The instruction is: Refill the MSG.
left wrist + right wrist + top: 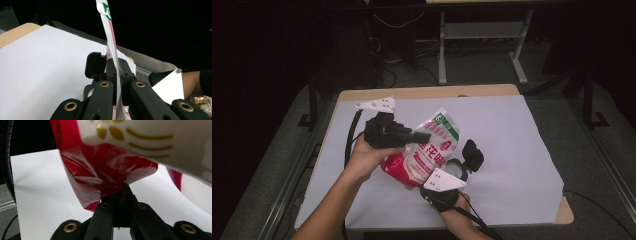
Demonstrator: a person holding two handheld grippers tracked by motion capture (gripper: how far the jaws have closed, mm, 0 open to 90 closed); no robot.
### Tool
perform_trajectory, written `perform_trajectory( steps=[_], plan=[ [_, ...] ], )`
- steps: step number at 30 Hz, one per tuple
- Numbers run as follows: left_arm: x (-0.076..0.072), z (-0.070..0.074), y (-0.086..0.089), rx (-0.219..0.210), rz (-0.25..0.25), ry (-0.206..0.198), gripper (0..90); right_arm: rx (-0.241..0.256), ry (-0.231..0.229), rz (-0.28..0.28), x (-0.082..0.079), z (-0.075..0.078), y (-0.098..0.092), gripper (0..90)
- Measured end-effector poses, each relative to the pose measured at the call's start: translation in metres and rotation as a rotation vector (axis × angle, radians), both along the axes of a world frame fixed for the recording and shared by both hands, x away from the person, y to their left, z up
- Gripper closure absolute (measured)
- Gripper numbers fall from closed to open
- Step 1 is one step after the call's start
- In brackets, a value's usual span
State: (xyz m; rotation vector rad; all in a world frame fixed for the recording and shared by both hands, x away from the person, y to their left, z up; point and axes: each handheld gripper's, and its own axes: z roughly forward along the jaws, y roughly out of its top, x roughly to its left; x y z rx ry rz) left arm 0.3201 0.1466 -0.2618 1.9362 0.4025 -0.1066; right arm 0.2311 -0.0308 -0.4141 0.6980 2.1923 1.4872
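Tools (pixel 422 136) pinching pouch (pixel 432 150), tips hidden

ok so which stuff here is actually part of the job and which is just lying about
In the job:
- red and white printed plastic pouch, held up off the table
- left tool, shut on the pouch's side edge
- right tool, shut on its red bottom corner

Just there:
- white sheet covering the wooden table
- grey metal frame on the floor behind

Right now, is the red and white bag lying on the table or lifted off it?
Lifted. The bag hangs tilted above the white sheet, pinched by the left hand-held gripper and the right hand-held gripper.
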Motion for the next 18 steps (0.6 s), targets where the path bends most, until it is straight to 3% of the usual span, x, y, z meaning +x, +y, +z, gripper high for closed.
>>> perform_trajectory(
  steps=[18],
  plan=[
    [0.006, 0.002, -0.018, 0.053, 0.007, 0.010, 90.0, 0.000, 0.006, -0.020, -0.001, 0.000, 0.003, 90.0]
  ],
)
